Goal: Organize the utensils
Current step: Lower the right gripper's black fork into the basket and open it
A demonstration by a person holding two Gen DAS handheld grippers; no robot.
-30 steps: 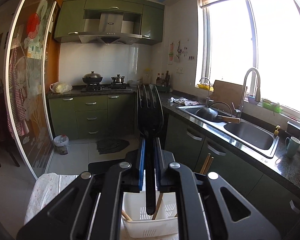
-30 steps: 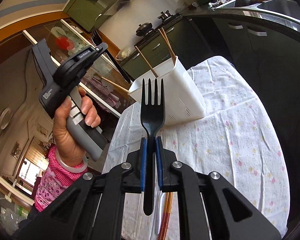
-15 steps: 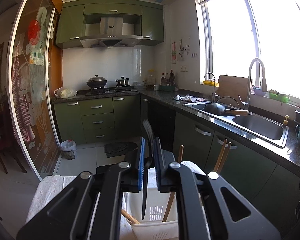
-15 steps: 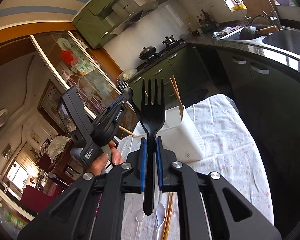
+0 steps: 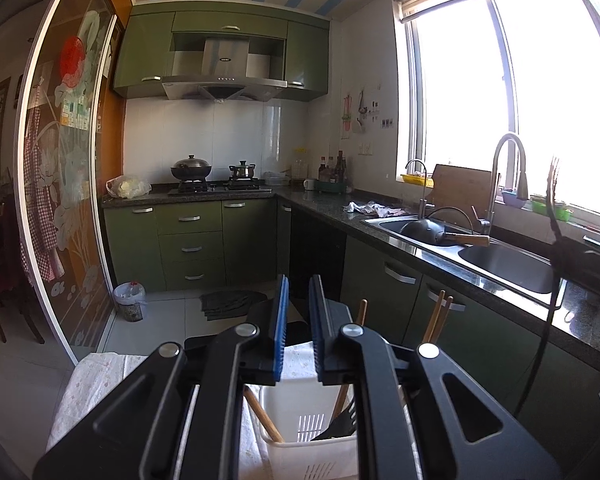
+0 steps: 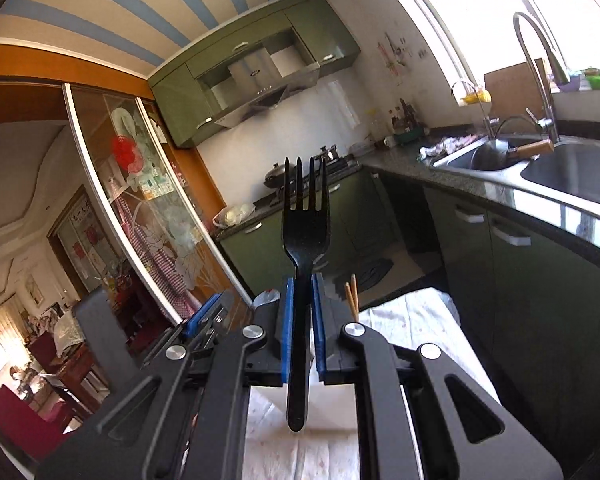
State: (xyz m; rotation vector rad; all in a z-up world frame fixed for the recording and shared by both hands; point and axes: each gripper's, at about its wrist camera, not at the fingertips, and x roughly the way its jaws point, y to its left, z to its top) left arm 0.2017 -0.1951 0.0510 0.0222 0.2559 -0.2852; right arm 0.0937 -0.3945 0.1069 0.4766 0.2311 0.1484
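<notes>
We describe the left wrist view first. The left gripper (image 5: 298, 292) points level into a green kitchen. Its two blue-padded jaws are clenched to a narrow slit with nothing between them. Below it, at 6 o'clock, stands one white slotted utensil basket (image 5: 308, 456) on a floral tablecloth (image 5: 96, 380).

We count four wooden chopsticks (image 5: 260, 412) in the basket: one leans toward 10 o'clock at its left side, one rises just right of the jaws, and a pair stands together further right at about 1 o'clock. One black basket fork (image 5: 342, 424) lies inside at the basket's right, tines up and partly hidden by the gripper's frame.

At 3 o'clock in this view a second black fork shows as a thin, edge-on silhouette against the window.

In the right wrist view, that same held fork (image 6: 305, 232) fills the centre. It is matte black plastic with four straight tines pointing to 12 o'clock and a slim handle hanging to 6 o'clock. The right gripper (image 6: 300, 292) grasps it by the neck, blue pads pressed on both sides.

At 9 o'clock the left gripper's blue pad peeks in. Two chopstick tips stand just right of the jaws, at 2 o'clock from them. The basket's white wall shows behind the fork's handle.
</notes>
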